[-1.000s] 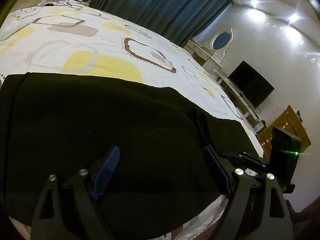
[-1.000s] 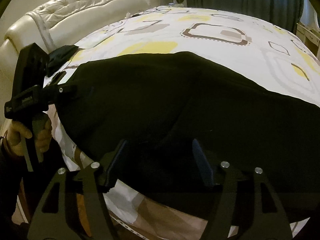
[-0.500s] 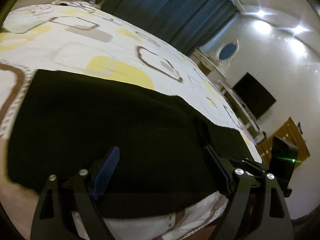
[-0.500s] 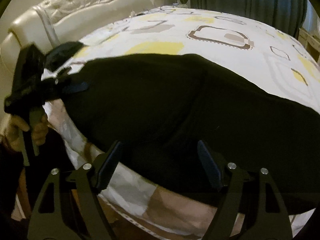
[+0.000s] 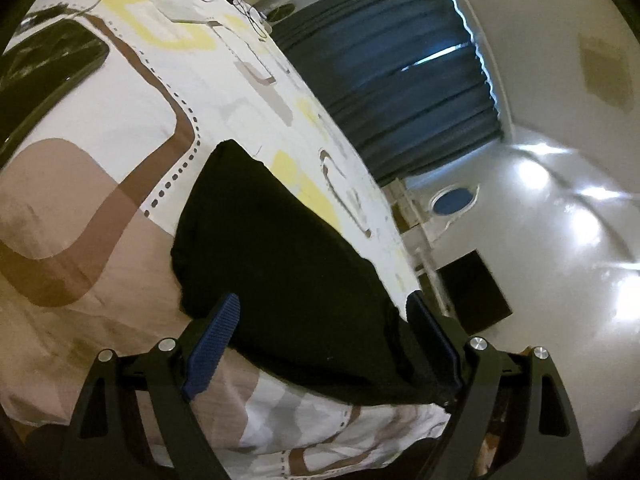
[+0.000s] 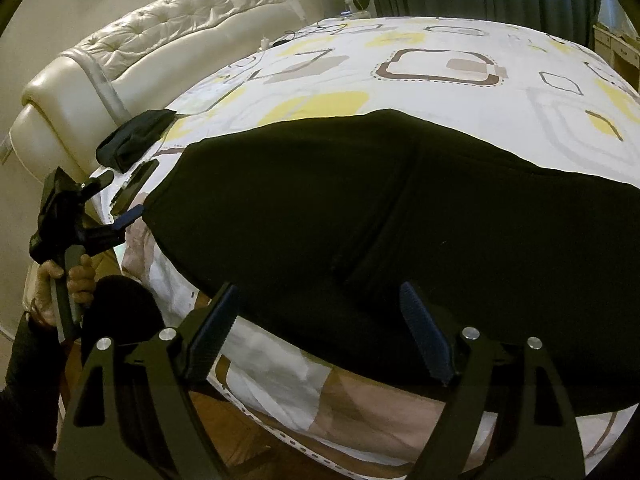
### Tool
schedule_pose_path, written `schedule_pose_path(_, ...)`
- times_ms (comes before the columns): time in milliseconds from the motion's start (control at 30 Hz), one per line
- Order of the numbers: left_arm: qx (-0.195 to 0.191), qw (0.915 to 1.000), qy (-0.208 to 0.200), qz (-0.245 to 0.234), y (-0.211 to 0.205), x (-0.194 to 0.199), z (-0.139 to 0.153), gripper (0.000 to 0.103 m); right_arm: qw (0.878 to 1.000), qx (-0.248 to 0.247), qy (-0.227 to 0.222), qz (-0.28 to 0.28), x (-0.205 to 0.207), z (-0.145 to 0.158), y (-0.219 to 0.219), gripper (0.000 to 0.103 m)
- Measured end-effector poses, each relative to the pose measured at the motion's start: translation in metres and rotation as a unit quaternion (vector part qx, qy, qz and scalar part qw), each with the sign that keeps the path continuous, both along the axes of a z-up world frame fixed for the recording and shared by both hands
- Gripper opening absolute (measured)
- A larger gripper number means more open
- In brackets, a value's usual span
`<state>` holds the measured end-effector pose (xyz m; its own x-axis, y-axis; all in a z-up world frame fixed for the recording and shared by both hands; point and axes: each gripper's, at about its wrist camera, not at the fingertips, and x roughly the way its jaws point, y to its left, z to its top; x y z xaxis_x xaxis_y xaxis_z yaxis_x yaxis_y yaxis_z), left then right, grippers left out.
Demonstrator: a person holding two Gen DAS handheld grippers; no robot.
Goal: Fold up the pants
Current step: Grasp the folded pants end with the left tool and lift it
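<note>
Black pants (image 6: 380, 208) lie flat along the near edge of a bed with a patterned cover (image 6: 440, 64). In the left wrist view the pants (image 5: 288, 264) run away from me. My left gripper (image 5: 328, 336) is open, its fingers either side of the pants' near edge, holding nothing. In the right wrist view it (image 6: 120, 200) is open beside the pants' left end. My right gripper (image 6: 320, 332) is open and empty, over the pants' near edge where it hangs off the bed.
A dark folded cloth (image 6: 132, 140) and a flat dark device (image 6: 134, 184) lie near the cream tufted headboard (image 6: 168, 52). Dark blue curtains (image 5: 400, 80), a white dresser with oval mirror (image 5: 448, 204) and a TV (image 5: 476, 292) stand beyond the bed. Wood floor (image 6: 248, 432) is below.
The left gripper has swung off the pants' left end and tilted, now apart from the cloth. The right gripper has drawn back slightly toward the bed edge. The pants stay flat.
</note>
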<state>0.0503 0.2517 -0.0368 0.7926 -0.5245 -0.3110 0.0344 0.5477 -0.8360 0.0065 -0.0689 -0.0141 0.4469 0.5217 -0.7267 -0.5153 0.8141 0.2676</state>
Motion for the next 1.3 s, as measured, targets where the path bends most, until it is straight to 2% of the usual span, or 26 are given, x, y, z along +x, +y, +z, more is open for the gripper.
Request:
schedule_pose_path(100,-0.010,0.9998,0.007,0.013,0.002,0.001,-0.006,0.084,1.000,0.002,0.004,0.000,0.001,-0.002,-0.001,0.083)
schedule_pose_path(233,-0.031,0.9979,0.005,0.057,0.008,-0.007,-0.010,0.084,1.000,0.005,0.006,0.000,0.000,-0.002,-0.001,0.083)
schedule_pose_path(367,-0.047,0.9947,0.027,0.087,0.007,-0.009,-0.020,0.084,1.000,0.007,0.009,0.000,0.001,-0.004,0.000,0.084)
schedule_pose_path(467,-0.052,0.9935,0.047,0.090,0.004,-0.002,-0.027,0.084,1.000,0.007,0.008,0.000,0.001,-0.005,0.002,0.085)
schedule_pose_path(733,-0.070,0.9936,0.040,0.080,0.008,0.009,-0.030,0.084,1.000,0.012,0.012,0.002,0.002,-0.007,0.001,0.088)
schedule_pose_path(933,-0.089,0.9912,0.040,0.090,0.006,0.009,-0.033,0.084,1.000,0.016,0.013,0.001,0.003,-0.008,0.001,0.089)
schedule_pose_path(1000,-0.072,0.9920,0.045,0.093,0.000,0.003,-0.032,0.074,1.000,0.016,0.012,0.002,0.003,-0.008,0.001,0.089)
schedule_pose_path(1067,-0.046,0.9920,0.068,0.096,-0.001,0.004,-0.032,0.026,1.000,0.018,0.013,0.003,0.003,-0.008,0.000,0.089)
schedule_pose_path(1100,-0.048,0.9914,0.076,0.095,-0.002,0.003,-0.035,0.022,1.000,0.020,0.013,0.003,0.003,-0.008,0.000,0.089)
schedule_pose_path(1167,-0.060,0.9905,0.075,0.098,-0.001,0.001,-0.039,0.022,1.000,0.023,0.014,0.002,0.003,-0.008,-0.001,0.089)
schedule_pose_path(1300,-0.035,0.9920,0.071,0.098,-0.004,-0.005,-0.031,0.021,1.000,0.025,0.015,0.002,0.004,-0.007,-0.002,0.089)
